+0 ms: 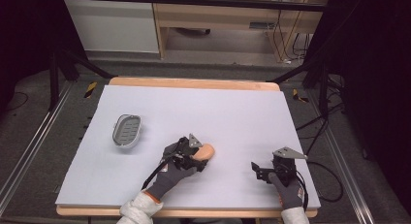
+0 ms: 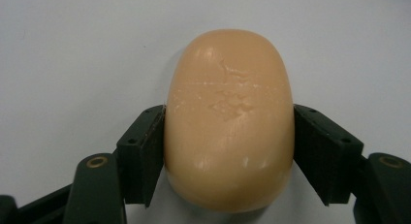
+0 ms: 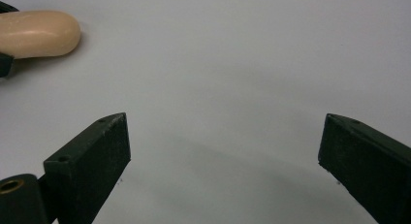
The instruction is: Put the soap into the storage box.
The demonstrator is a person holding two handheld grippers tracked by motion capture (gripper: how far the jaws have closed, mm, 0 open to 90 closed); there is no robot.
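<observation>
A peach-coloured oval soap bar lies on the pale table near its middle front. My left gripper is shut on it, one black jaw pressed against each long side, and the far end of the soap sticks out beyond the jaws. A grey slotted soap dish sits apart at the left of the table, with nothing in it. My right gripper rests low near the front right, open, with only bare table between its jaws. In the right gripper view the soap shows at the top left.
The white table sheet has a wooden edge at front and back. Dark frame legs and cables stand on the floor around the table, with wooden furniture beyond the far edge.
</observation>
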